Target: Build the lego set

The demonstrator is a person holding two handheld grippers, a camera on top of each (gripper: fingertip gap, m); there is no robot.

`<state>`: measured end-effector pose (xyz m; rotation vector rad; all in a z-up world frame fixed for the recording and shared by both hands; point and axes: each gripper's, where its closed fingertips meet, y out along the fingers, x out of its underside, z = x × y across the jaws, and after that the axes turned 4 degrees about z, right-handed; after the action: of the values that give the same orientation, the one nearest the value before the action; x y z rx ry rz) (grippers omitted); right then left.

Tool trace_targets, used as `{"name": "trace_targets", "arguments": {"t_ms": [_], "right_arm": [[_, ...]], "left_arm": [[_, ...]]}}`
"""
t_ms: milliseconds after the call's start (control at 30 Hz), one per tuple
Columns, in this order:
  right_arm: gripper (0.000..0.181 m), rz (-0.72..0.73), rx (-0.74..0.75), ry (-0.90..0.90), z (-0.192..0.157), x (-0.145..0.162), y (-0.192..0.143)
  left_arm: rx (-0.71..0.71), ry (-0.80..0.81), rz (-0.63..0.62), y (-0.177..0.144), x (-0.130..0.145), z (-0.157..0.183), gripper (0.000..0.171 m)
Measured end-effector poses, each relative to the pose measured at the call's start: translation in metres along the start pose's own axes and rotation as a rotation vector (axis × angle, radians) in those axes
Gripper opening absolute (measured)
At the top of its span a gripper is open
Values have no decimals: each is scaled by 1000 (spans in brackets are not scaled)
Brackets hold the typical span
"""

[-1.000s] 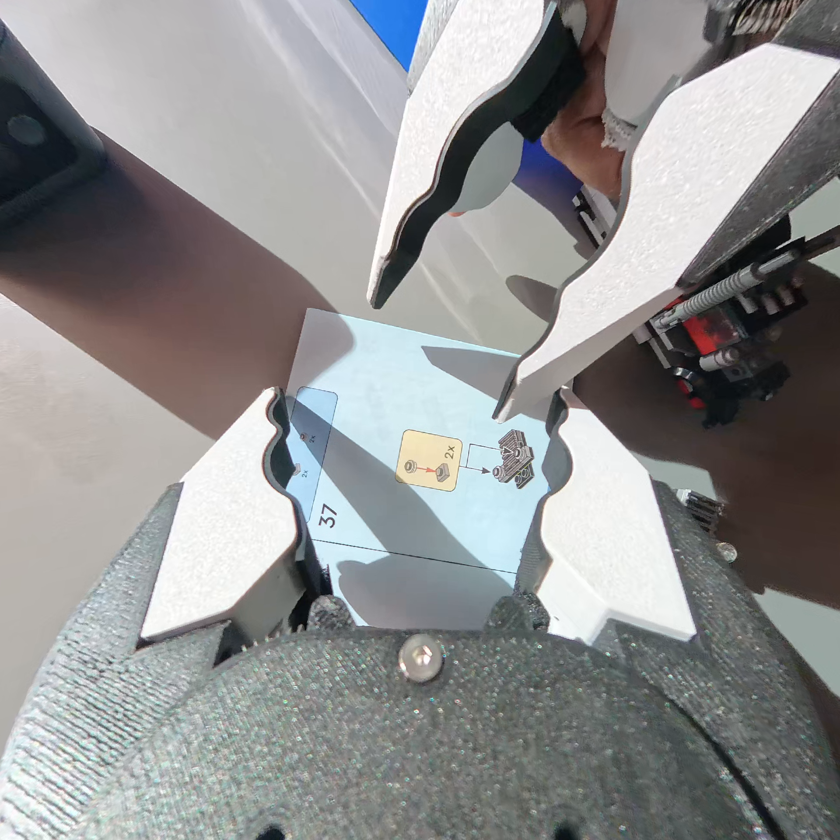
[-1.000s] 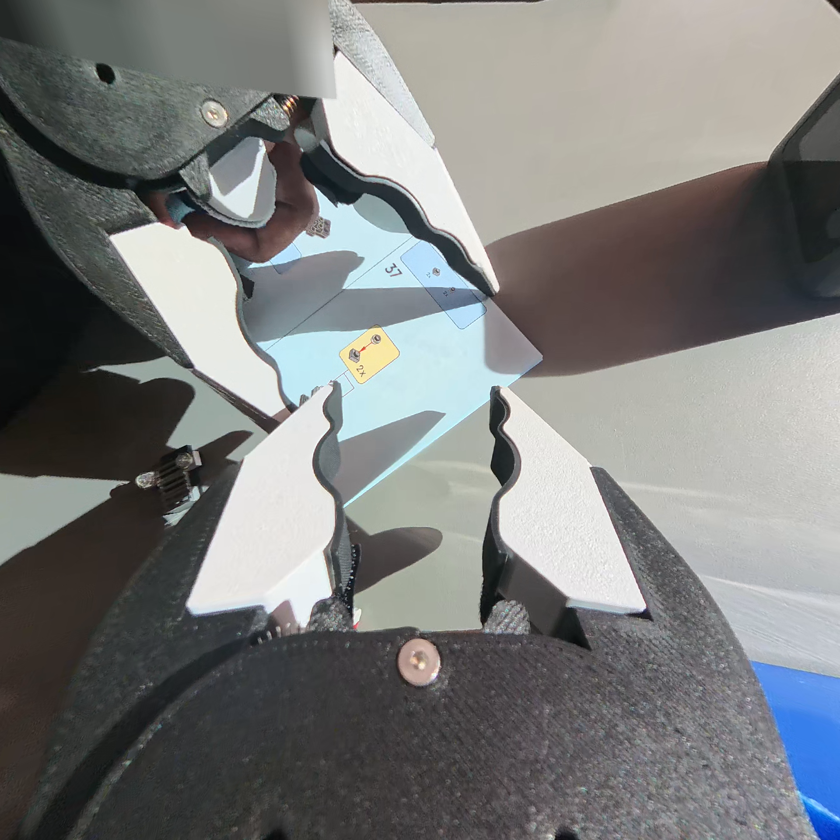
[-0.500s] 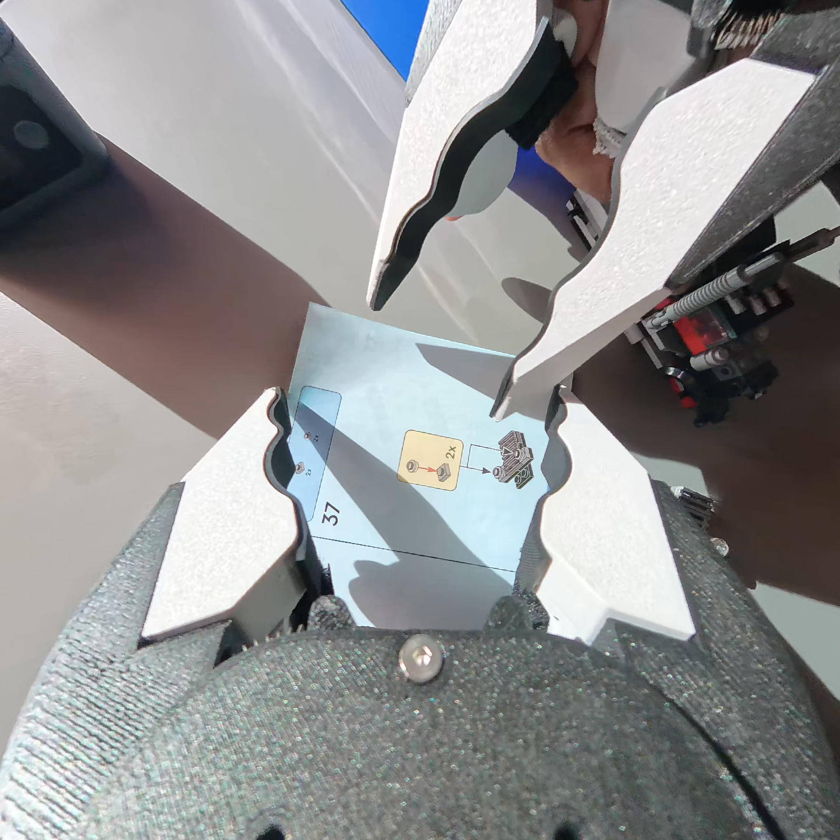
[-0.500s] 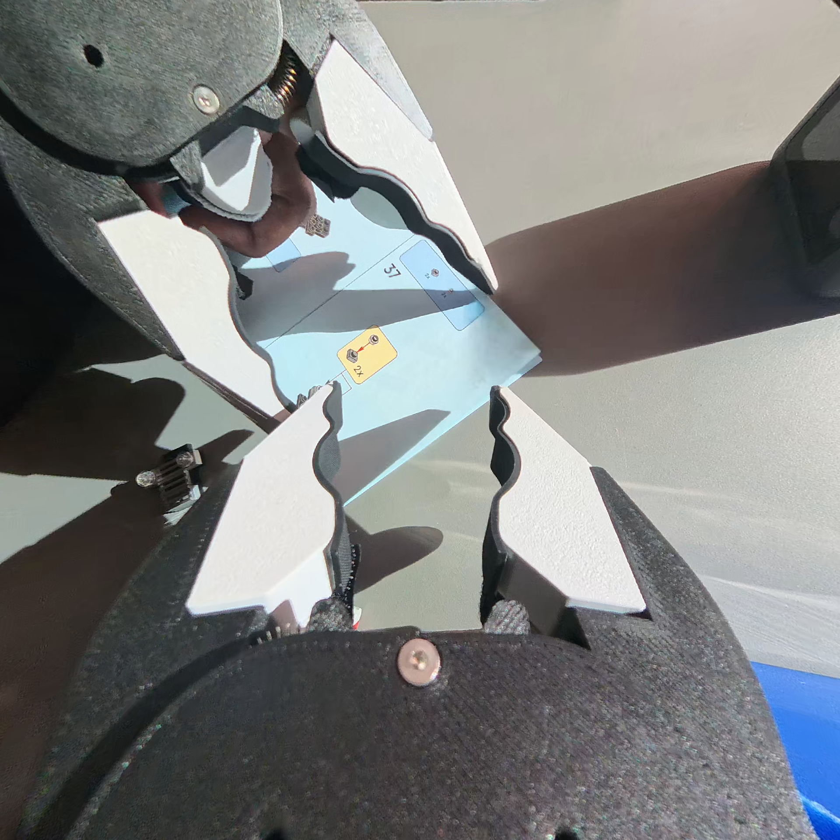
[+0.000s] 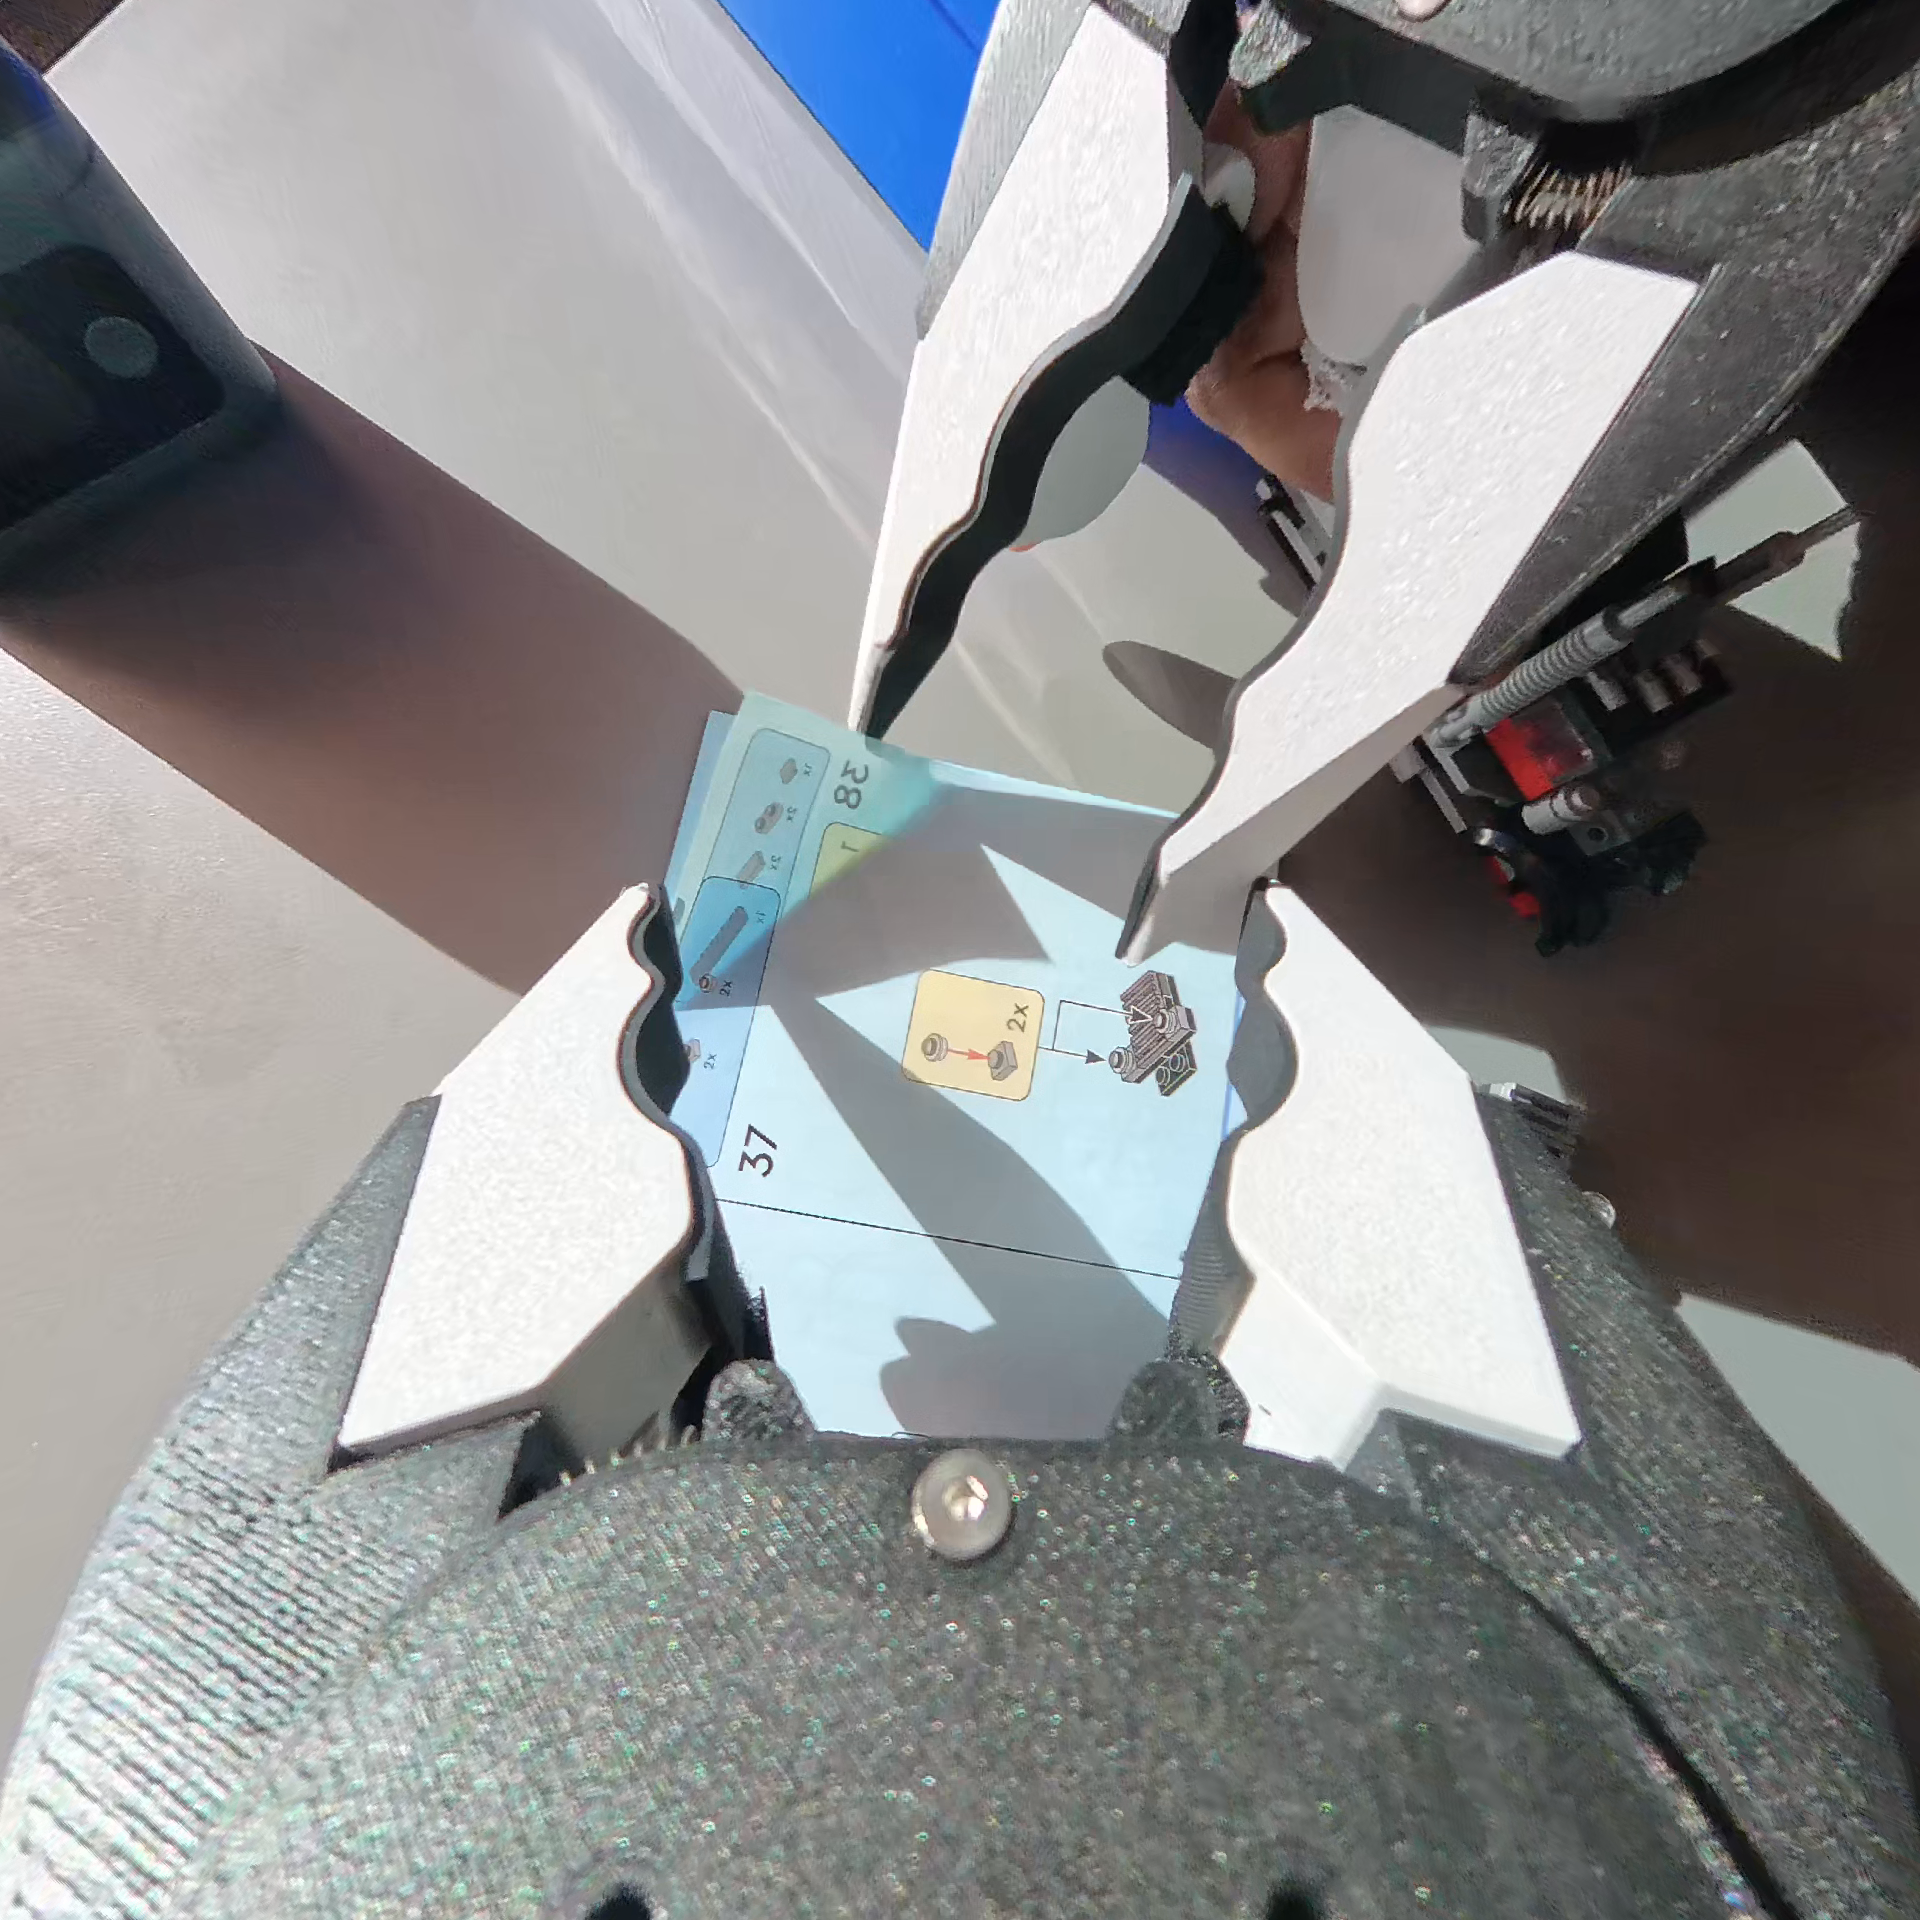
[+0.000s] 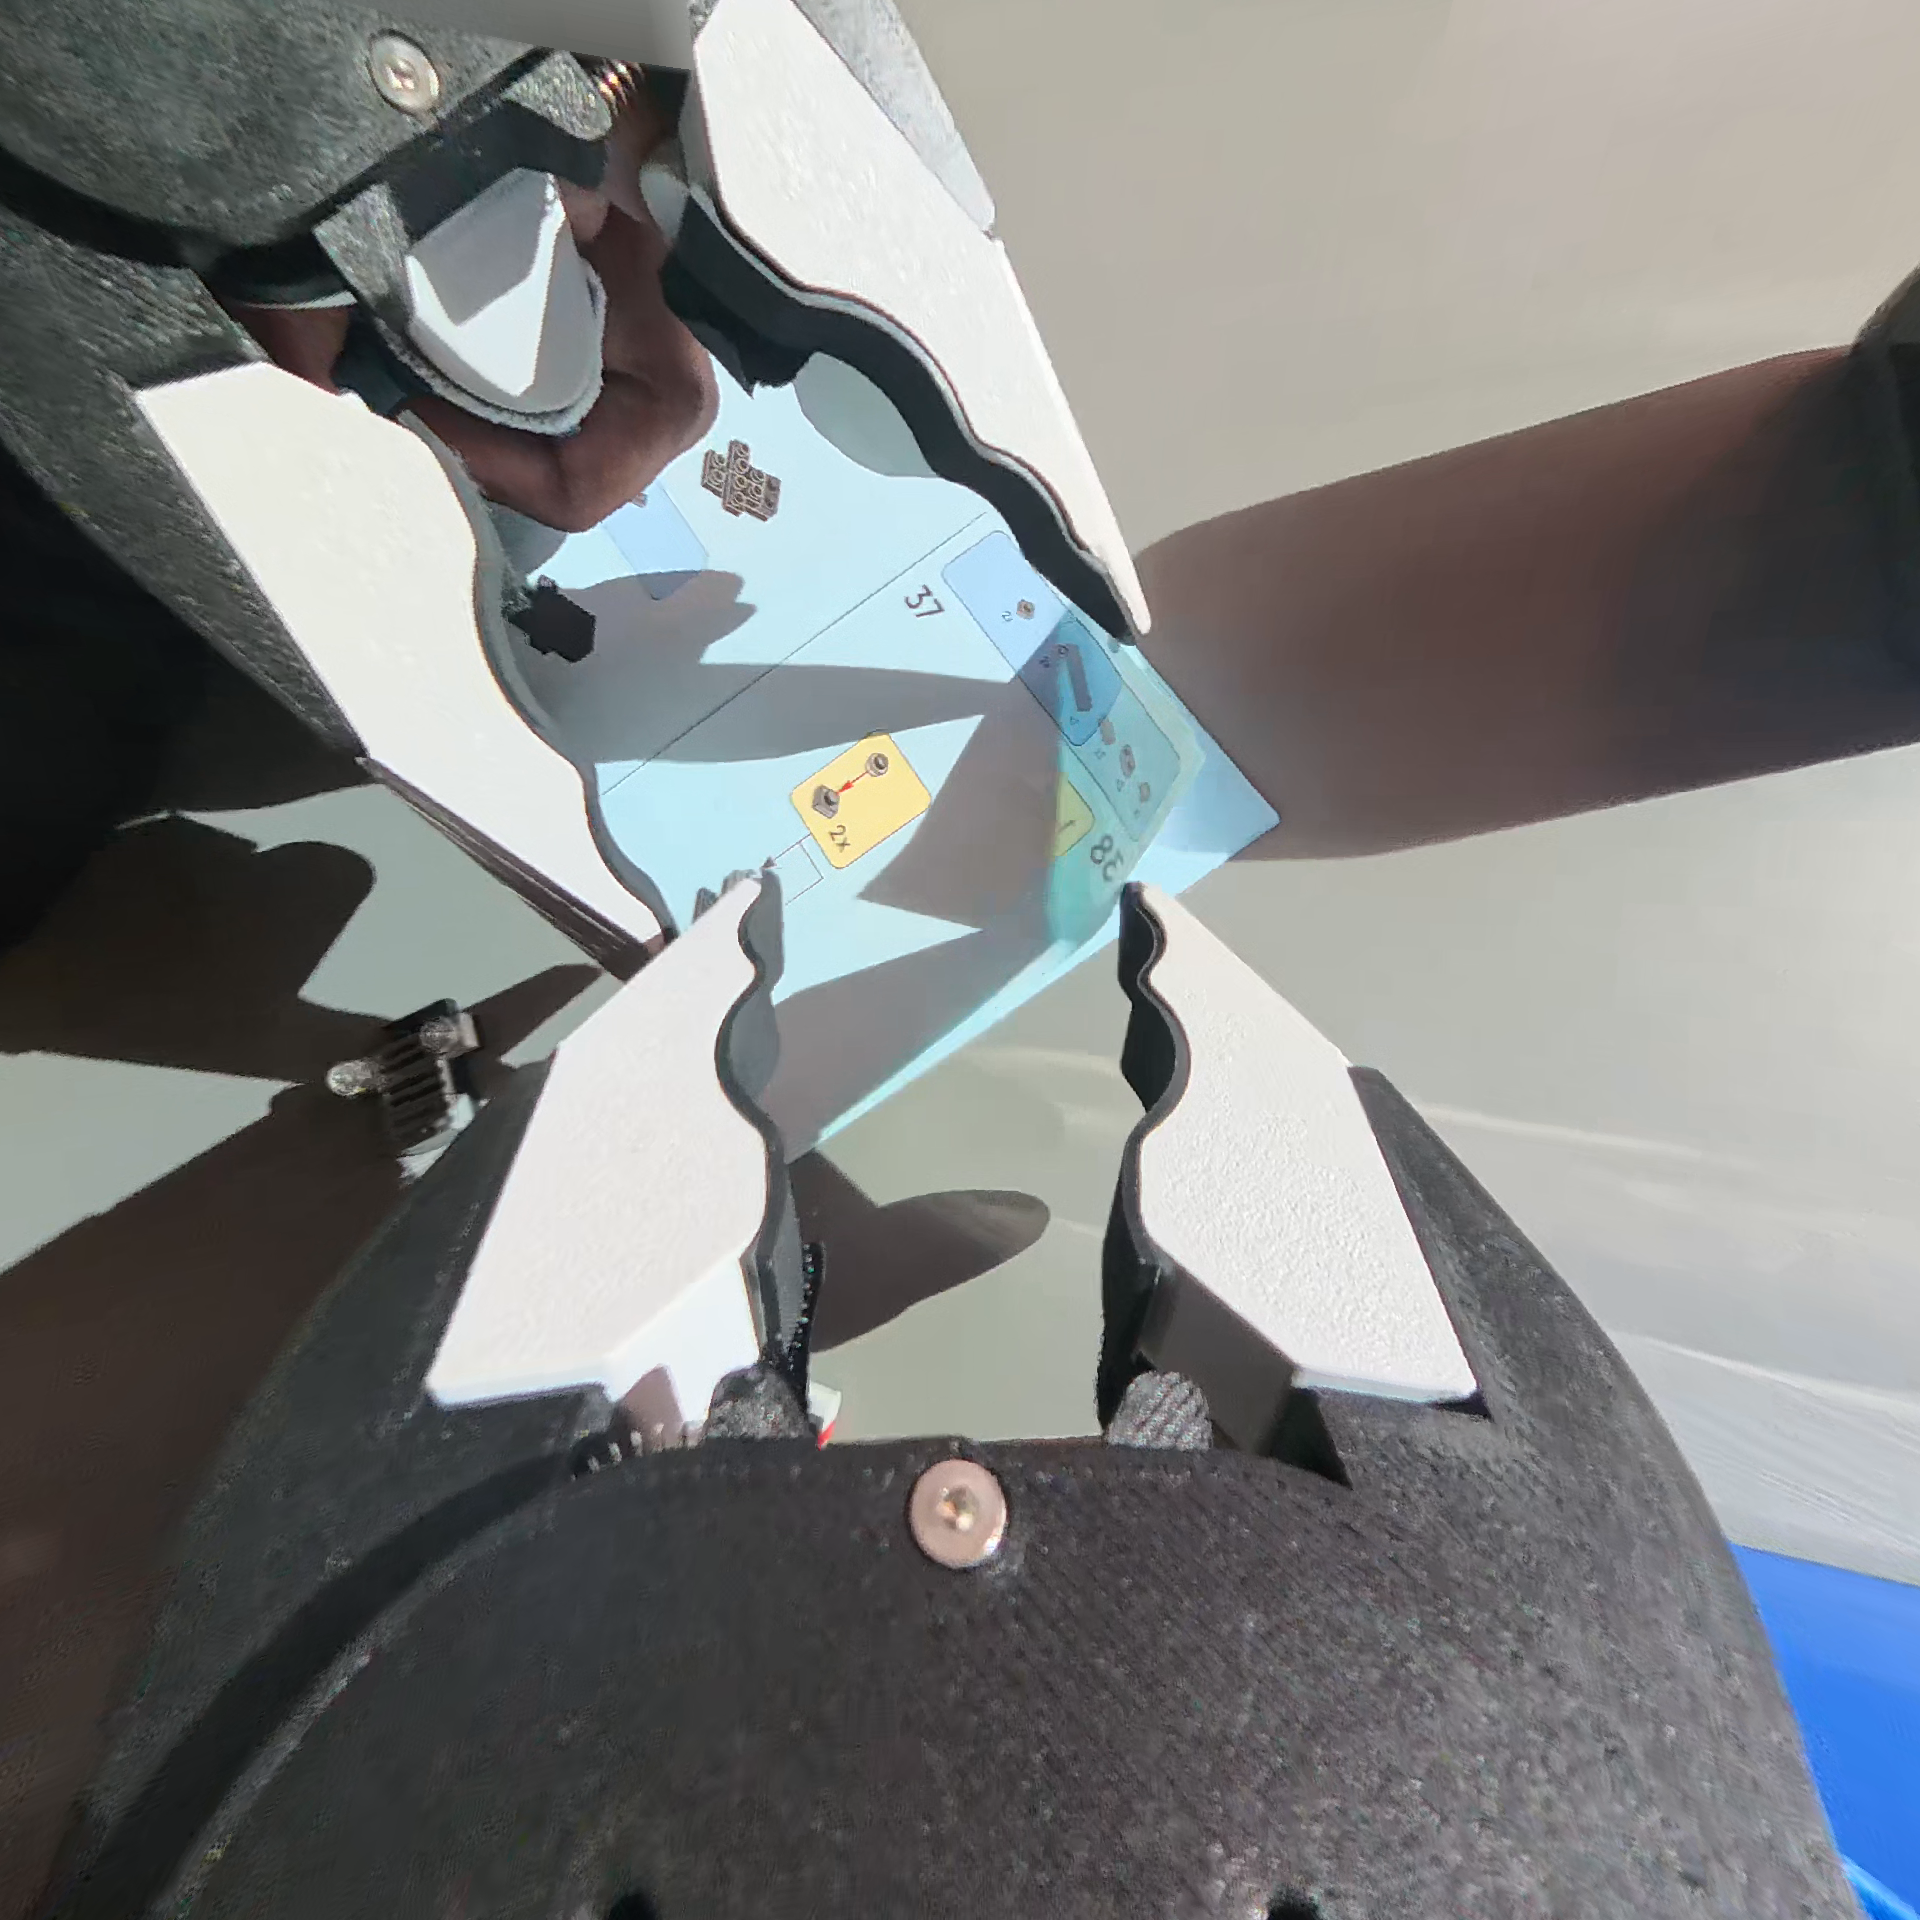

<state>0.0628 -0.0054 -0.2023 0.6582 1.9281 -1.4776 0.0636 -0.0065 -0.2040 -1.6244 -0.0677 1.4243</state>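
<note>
A light blue instruction booklet point(image 5: 966, 1174) lies open on the grey table, also in the right wrist view point(image 6: 831, 707). My left gripper point(image 5: 951, 904) is open, with its fingers on either side of the booklet just above it. My right gripper point(image 5: 1003, 836) reaches in from the far side, open, with one fingertip point(image 5: 878, 717) at the page's far corner. That corner is lifted and a second page shows under it. Each gripper shows in the other's view: the left one point(image 6: 888, 779) is opposite my right gripper point(image 6: 948, 888). A black and red lego model point(image 5: 1558, 821) stands at the right.
A small dark geared lego piece point(image 6: 416, 1070) lies on the table left of my right gripper. A dark box-like device point(image 5: 94, 353) sits at the far left. A blue surface point(image 5: 894, 94) borders the table. Broad shadows cross the table. My two grippers' fingertips are within a few centimetres of each other.
The top page's far corner has lifted and shifted, uncovering part of the page below. Both grippers stay open and have moved closer to the booklet.
</note>
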Motion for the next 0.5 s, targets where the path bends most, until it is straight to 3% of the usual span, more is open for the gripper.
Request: {"name": "trace_targets", "arguments": {"t_ms": [500], "right_arm": [[58,24,-77,23,-8,-5,-3]], "left_arm": [[-21,14,26,-8,-4,-3,109]]}}
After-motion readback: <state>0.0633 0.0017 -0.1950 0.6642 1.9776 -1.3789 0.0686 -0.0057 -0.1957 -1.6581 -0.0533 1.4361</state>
